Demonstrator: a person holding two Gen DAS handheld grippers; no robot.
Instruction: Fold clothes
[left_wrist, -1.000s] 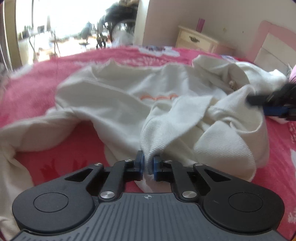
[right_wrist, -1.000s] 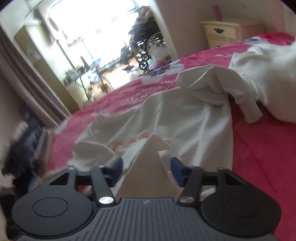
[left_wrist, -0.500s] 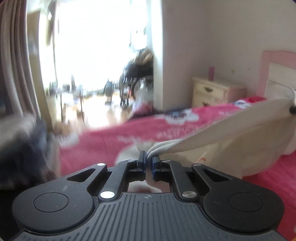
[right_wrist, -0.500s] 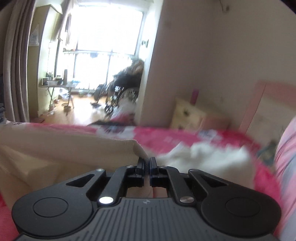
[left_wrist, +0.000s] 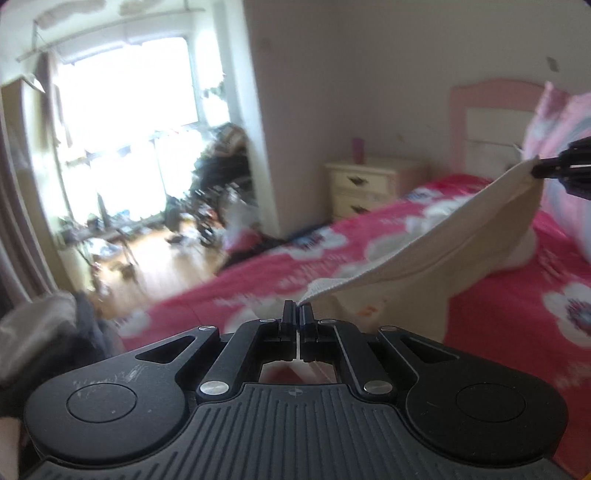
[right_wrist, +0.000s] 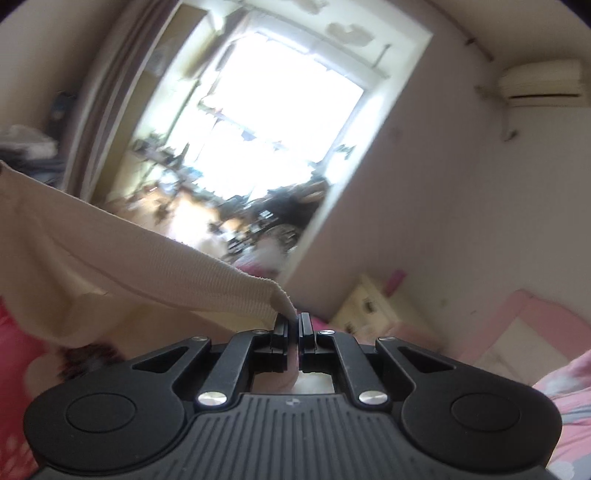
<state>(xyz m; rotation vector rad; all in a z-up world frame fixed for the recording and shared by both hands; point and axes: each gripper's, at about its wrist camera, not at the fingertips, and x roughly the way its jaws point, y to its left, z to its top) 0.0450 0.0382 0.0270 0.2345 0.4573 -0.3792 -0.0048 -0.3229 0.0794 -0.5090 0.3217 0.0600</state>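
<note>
Left gripper (left_wrist: 297, 308) and right gripper (right_wrist: 294, 320), each clenched on the top's (left_wrist: 436, 251) ribbed hem at lower centre: keep the hem taut and level when lowering.

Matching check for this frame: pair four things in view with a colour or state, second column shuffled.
Things:
1. cream garment
2. bedspread
3. nightstand
4. left gripper

States:
A. stands against the wall beside the bed
B. shut on a ribbed edge of cloth
C. red with white flowers
D. stretched in the air between both grippers

Pairs: 1-D, 2-C, 3-A, 4-B
</note>
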